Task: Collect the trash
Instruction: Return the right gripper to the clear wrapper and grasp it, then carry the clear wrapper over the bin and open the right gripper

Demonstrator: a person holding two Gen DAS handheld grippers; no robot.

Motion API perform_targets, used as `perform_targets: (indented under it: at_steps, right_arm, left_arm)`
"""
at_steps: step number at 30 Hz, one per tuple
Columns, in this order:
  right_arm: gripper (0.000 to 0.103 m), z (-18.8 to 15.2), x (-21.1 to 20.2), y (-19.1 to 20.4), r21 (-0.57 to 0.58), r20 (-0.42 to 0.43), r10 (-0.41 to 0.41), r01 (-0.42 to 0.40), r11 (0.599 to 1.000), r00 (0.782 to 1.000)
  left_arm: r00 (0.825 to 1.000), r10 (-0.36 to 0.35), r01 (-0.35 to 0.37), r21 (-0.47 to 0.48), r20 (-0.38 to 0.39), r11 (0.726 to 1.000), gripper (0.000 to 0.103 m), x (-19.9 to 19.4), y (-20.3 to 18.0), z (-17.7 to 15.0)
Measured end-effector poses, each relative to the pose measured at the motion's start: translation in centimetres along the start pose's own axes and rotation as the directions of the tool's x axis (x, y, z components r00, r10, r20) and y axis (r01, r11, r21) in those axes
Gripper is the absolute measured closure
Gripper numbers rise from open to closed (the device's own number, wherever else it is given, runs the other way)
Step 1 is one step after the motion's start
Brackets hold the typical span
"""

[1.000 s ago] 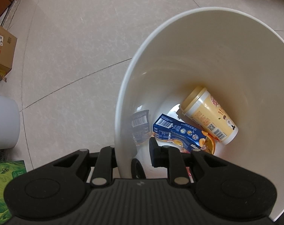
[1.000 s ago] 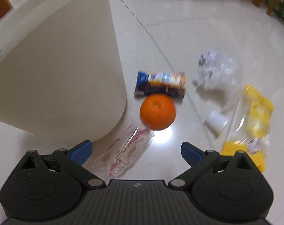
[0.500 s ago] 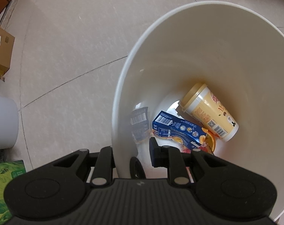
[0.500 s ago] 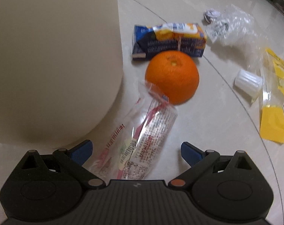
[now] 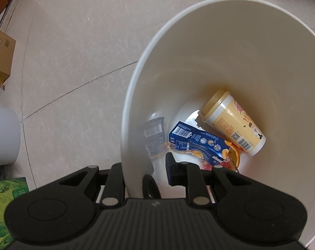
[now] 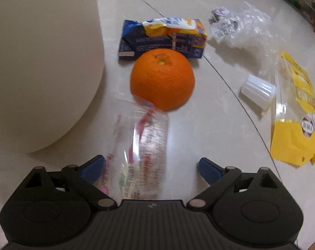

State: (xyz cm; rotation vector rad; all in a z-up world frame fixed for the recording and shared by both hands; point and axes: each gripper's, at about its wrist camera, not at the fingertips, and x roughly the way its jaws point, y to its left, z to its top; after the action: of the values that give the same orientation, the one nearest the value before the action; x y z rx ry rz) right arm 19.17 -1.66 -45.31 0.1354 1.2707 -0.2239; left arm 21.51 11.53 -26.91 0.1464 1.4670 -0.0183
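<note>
One orange [image 6: 162,81] (two juice cartons [image 6: 162,38] [image 5: 199,143])

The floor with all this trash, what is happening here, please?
A person with two handheld grippers is collecting trash. The left gripper is clamped on the rim of the white bin, which already holds a cup and a blue carton. The right gripper is open, low over a clear wrapper beside an orange.

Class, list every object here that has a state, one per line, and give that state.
Bin: tilted, gripped at its rim.
Left gripper: shut on the bin.
Right gripper: open, around the clear wrapper.
Yellow cup: lying in the bin.
Blue carton: in the bin.
Orange: on the floor.
</note>
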Motion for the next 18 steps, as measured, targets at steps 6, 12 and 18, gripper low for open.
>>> perform_targets:
  at_steps: [6, 12, 18]
  right_arm:
    - [0.027, -0.2, -1.1, 1.3, -0.108, 0.022, 0.014, -0.012, 0.994, 1.0]
    - [0.048, 0.1, -1.7, 0.7, -0.131, -0.007, 0.016, -0.016, 0.991, 1.0]
    - [0.053, 0.7, -2.5, -0.7, -0.14, -0.032, 0.045, -0.049, 0.989, 0.998]
  left_arm:
    - [1.0, 0.0, 0.0, 0.001, -0.001, 1.0, 0.084, 0.1, 0.0, -0.1]
    - [1.0, -0.004, 0.004, 0.001, -0.004, 1.0, 0.084, 0.1, 0.0, -0.2]
    - [1.0, -0.004, 0.004, 0.01, -0.007, 1.0, 0.084, 0.3, -0.1, -0.3]
